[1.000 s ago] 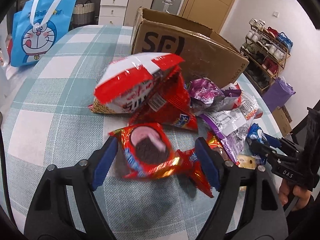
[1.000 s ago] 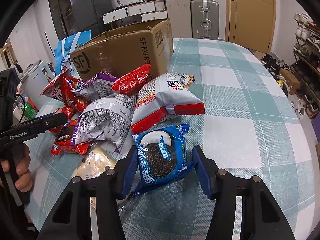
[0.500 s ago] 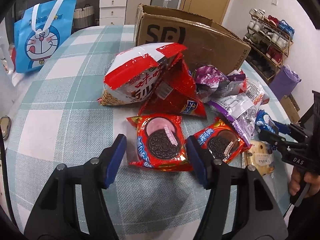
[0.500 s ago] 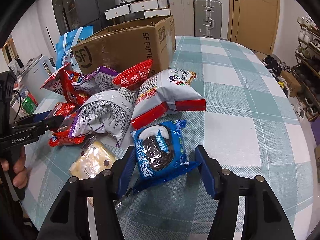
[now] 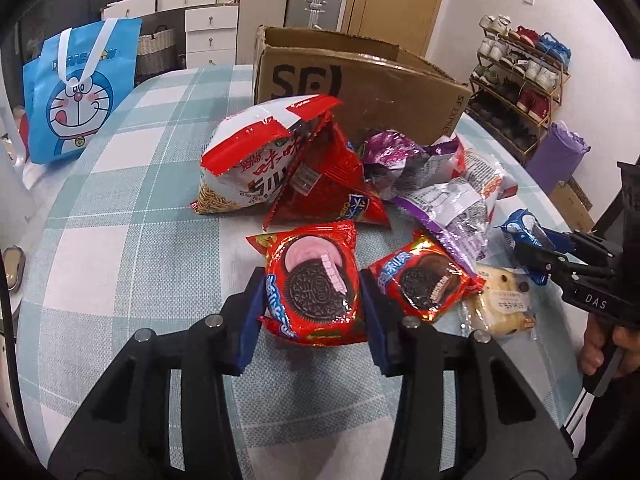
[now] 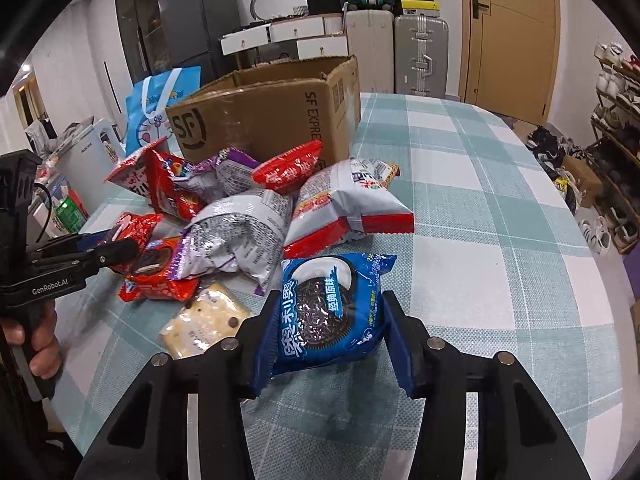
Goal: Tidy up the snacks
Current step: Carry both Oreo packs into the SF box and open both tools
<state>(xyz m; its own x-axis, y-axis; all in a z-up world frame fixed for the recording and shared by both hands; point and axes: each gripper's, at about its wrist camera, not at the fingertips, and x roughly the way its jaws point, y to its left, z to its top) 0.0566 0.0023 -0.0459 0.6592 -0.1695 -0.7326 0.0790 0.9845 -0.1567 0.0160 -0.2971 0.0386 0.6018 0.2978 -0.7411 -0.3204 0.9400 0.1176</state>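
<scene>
My left gripper [image 5: 314,304] is shut on a red Oreo pack [image 5: 314,284], its blue pads pressing both sides. A second red Oreo pack [image 5: 424,282] lies just right of it. My right gripper [image 6: 328,328] is shut on a blue Oreo pack [image 6: 330,306], which also shows in the left wrist view [image 5: 524,232]. A pile of chip bags [image 6: 240,232] lies beyond, in front of an open SF cardboard box [image 6: 272,116] that also shows in the left wrist view [image 5: 360,80]. A pale bread pack [image 6: 204,320] lies left of the blue pack.
The table has a green checked cloth [image 6: 480,208]. A blue Doraemon bag [image 5: 76,92] stands at the far left edge. A shoe rack [image 5: 520,80] and a purple bag [image 5: 556,156] stand beyond the table's right side.
Both grippers have closed from open onto their packs: left on the red Oreo pack, right on the blue one. The left view has drawn back from the pile.
</scene>
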